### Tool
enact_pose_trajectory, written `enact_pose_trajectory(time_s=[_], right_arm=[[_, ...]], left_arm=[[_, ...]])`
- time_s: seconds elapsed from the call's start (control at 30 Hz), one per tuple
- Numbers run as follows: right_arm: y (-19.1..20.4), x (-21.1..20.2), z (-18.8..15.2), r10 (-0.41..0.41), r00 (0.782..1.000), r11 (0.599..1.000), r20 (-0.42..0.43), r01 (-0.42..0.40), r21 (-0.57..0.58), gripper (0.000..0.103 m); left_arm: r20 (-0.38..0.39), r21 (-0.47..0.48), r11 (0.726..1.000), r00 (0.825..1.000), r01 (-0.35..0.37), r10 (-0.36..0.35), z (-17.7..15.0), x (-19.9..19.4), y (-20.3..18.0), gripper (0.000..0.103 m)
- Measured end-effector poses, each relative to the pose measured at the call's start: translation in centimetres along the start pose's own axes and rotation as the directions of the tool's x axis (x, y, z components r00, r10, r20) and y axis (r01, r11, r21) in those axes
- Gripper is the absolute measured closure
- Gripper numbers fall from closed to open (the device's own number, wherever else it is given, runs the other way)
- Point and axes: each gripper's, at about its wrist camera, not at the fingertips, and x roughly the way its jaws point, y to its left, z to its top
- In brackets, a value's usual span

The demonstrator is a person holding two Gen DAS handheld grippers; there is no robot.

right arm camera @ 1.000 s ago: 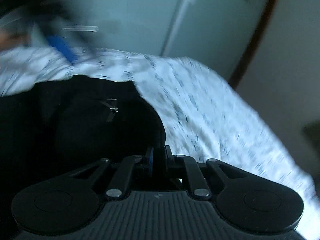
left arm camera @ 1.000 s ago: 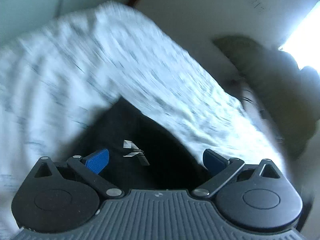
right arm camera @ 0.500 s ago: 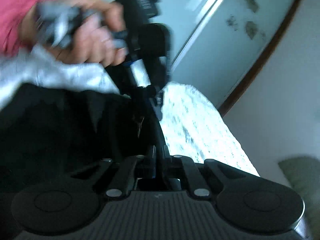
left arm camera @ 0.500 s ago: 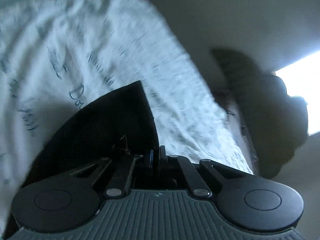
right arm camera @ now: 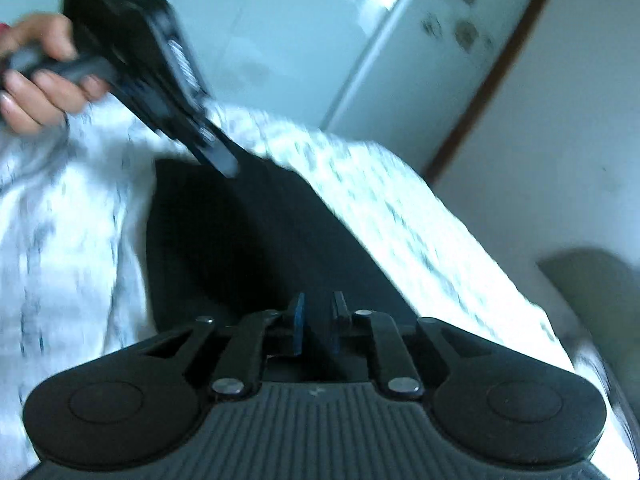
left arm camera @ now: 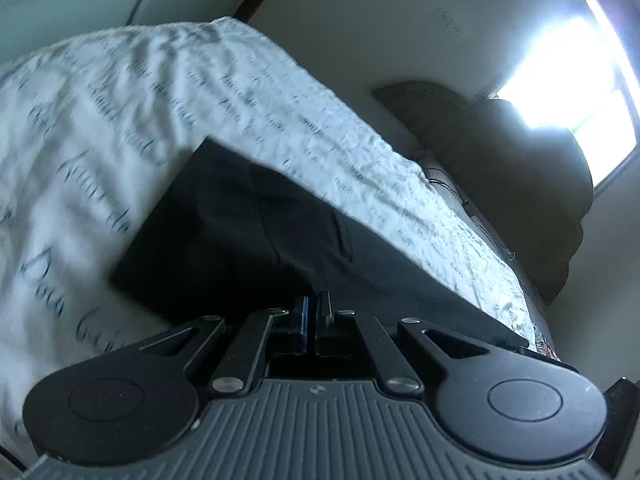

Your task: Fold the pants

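Your left gripper (left arm camera: 312,318) has its jaws pressed together on the near edge of the pants (left arm camera: 248,232), I judge so that you can carry this edge over for a fold. Your right gripper (right arm camera: 317,326) shows a narrow gap between the pads; whether it pinches cloth I cannot tell. The pants lie flat on the printed bedsheet (left arm camera: 120,92), reaching far and left. You have one pair of pants, two grippers, one dark pillow (left arm camera: 508,160) at the far right.
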Motion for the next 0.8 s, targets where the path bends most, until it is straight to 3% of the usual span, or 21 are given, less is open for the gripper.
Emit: enact_pose_trajectory(time_s=[0.03,0.13,0.23,0.27,0.37,0.4,0.43,0.5,0.6,0.67,0.7,0.8], right_arm=[[-0.1,0.5,-1.0,-0.051,0.998,0.999,-0.040,0.052,0.006,0.088],[-0.4,1.6,-1.7,-0.085,0.995,0.996,-0.057,0.085,-0.004,0.088],[-0.2,2.5,-1.7,-0.085,0.993,0.996,-0.080,0.084,-0.025,0.086],[0.4,2.9,-1.7,-0.101,0.991,0.994,-0.091,0.097,-0.052,0.084],[2.1,3.5,-2.6,-0.172,0.978,0.978,-0.118,0.155,-0.139,0.057],[2.1,3.5,-3.1,-0.200,0.972,0.971,-0.126,0.179,-0.160,0.047],[2.1,3.7,-3.5,-0.215,0.967,0.966,-0.135,0.190,-0.175,0.044],[2.0,4.3,-3.7,-0.207,0.971,0.966,-0.120,0.184,-0.181,0.044],[1.5,6.1,-3.2,-0.220,0.970,0.964,-0.105,0.200,-0.177,0.045],[1.1,7.2,-2.7,-0.217,0.971,0.967,-0.100,0.200,-0.157,0.060],[0.3,7.0,-2.7,-0.193,0.976,0.976,-0.099,0.180,-0.124,0.078],[-0.1,7.3,-2.4,-0.144,0.985,0.989,-0.099,0.140,-0.044,0.085]], left_arm=[[0.016,-0.006,1.000,1.000,-0.023,0.023,-0.2,-0.3,0.3,0.103],[0.067,-0.001,1.000,0.997,-0.031,0.031,0.3,-1.5,0.6,0.103],[0.040,0.000,1.000,0.999,-0.031,0.031,1.3,-1.3,0.6,0.103],[0.035,-0.016,1.000,0.999,-0.020,0.020,1.2,-1.3,0.6,0.098],[-0.010,-0.021,1.000,1.000,-0.022,0.022,0.7,-0.9,0.7,0.087],[-0.031,-0.050,0.999,0.999,-0.015,0.013,0.4,-0.6,0.9,0.078],[-0.053,-0.080,0.997,0.999,0.007,-0.011,0.3,-0.3,1.1,0.072],[-0.088,-0.156,0.987,0.994,0.048,-0.062,-0.1,0.3,1.3,0.049],[-0.083,-0.216,0.972,0.990,0.095,-0.115,-0.4,0.6,0.6,0.035],[-0.074,-0.258,0.961,0.990,0.096,-0.119,-0.5,1.1,0.4,0.030],[-0.075,-0.285,0.954,0.990,0.089,-0.115,-0.5,1.4,0.5,0.029],[-0.103,-0.378,0.922,0.985,0.088,-0.136,-0.7,2.9,1.1,0.025]])
